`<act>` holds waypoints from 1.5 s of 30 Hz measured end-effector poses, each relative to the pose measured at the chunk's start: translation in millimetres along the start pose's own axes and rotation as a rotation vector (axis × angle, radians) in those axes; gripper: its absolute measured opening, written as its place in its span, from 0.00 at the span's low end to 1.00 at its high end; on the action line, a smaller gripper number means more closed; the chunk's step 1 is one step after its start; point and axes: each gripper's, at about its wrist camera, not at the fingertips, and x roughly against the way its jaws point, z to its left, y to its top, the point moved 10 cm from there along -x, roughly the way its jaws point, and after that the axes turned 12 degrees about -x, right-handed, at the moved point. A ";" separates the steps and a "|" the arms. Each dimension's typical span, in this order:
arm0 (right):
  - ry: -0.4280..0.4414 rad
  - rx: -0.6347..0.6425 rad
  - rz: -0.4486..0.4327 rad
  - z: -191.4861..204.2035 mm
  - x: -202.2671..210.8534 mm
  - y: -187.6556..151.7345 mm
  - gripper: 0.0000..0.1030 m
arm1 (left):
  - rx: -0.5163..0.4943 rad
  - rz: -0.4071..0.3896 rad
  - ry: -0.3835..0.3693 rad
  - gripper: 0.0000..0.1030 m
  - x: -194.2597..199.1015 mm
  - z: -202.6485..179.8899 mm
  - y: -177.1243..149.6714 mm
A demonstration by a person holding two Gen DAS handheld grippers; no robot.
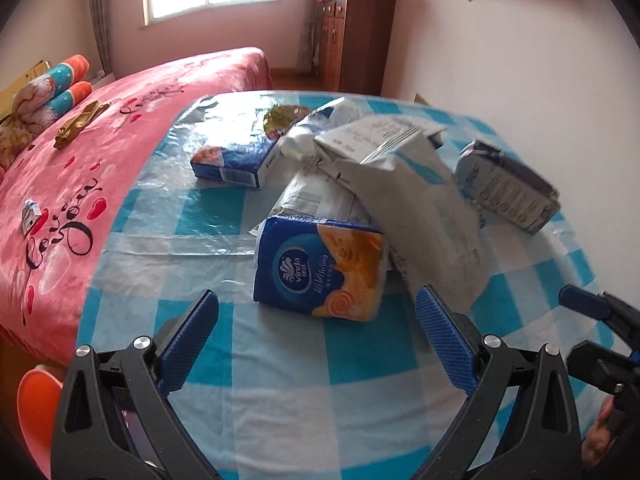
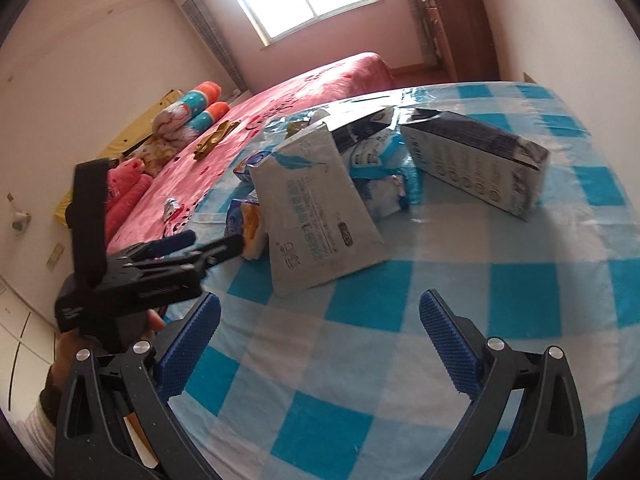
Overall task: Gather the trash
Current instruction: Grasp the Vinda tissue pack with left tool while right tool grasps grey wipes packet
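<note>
A pile of trash lies on the blue-and-white checked table (image 1: 304,408). Nearest is a blue Vinda tissue pack (image 1: 320,268), just ahead of my open left gripper (image 1: 317,293), which holds nothing. A grey mailer bag (image 1: 420,208) leans over crumpled white bags (image 1: 320,196). A blue box (image 1: 232,164) lies far left and a dark carton (image 1: 508,188) far right. In the right wrist view my right gripper (image 2: 320,298) is open and empty, a short way before the grey mailer bag (image 2: 320,216) and the dark carton (image 2: 476,164). The left gripper (image 2: 212,246) shows there beside the tissue pack (image 2: 248,220).
A pink bed (image 1: 80,168) borders the table's left side, with rolled pillows (image 1: 60,88), a small wrapper (image 1: 29,216) and a gold scrap (image 1: 80,122) on it. A wooden cabinet (image 1: 352,40) stands at the back. A white wall runs along the table's right.
</note>
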 end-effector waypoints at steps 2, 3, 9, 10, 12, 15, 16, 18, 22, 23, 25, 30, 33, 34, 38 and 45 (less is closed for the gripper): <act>0.010 0.004 -0.002 3.6 -4.2 5.8 0.95 | 0.006 0.004 -0.004 0.96 -6.6 3.3 1.6; 0.014 0.007 -0.004 5.8 -6.9 9.6 0.95 | 0.008 0.005 -0.006 0.96 -8.0 3.7 2.1; 0.032 0.031 -0.008 19.4 -23.6 30.6 0.83 | 0.048 0.029 -0.020 0.96 -23.8 10.1 6.0; 0.032 0.033 -0.005 21.3 -27.2 33.6 0.82 | 0.054 0.038 -0.021 0.96 -27.0 10.6 5.3; 0.030 0.035 0.003 23.0 -34.6 38.7 0.82 | 0.062 0.051 -0.016 0.96 -31.0 11.7 4.3; 0.006 0.043 0.003 22.5 -44.7 44.8 0.82 | 0.092 0.043 -0.026 0.94 -31.2 13.1 5.2; 0.000 0.042 0.009 21.1 -49.1 46.0 0.82 | 0.095 0.041 -0.030 0.91 -30.8 12.9 5.3; -0.031 0.026 0.019 16.4 -58.3 49.5 0.89 | 0.104 0.037 -0.047 0.85 -30.4 10.3 5.9; -0.031 -0.007 0.051 7.9 -74.9 51.8 0.89 | 0.124 0.039 -0.066 0.77 -28.9 7.2 6.6; -0.029 -0.006 0.054 8.7 -77.0 51.6 0.89 | 0.128 0.038 -0.068 0.75 -28.3 6.8 6.3; -0.027 0.008 0.055 10.9 -80.3 50.6 0.89 | 0.138 0.036 -0.067 0.72 -26.5 6.2 5.1; -0.031 0.024 0.057 15.6 -87.5 50.4 0.89 | 0.179 0.030 -0.060 0.64 -24.9 12.3 1.7; -0.028 0.017 0.054 15.2 -88.8 52.8 0.89 | 0.202 0.029 -0.058 0.59 -22.7 16.0 -0.7; -0.012 0.012 0.051 16.2 -87.9 53.4 0.89 | 0.210 0.027 -0.057 0.58 -21.0 17.3 -1.5; -0.039 0.060 0.025 20.5 -84.8 50.9 0.89 | 0.225 0.009 -0.059 0.56 -11.9 20.2 -1.8; -0.090 0.141 0.021 26.7 -93.3 44.7 0.89 | 0.255 -0.025 -0.041 0.55 5.8 31.4 -3.4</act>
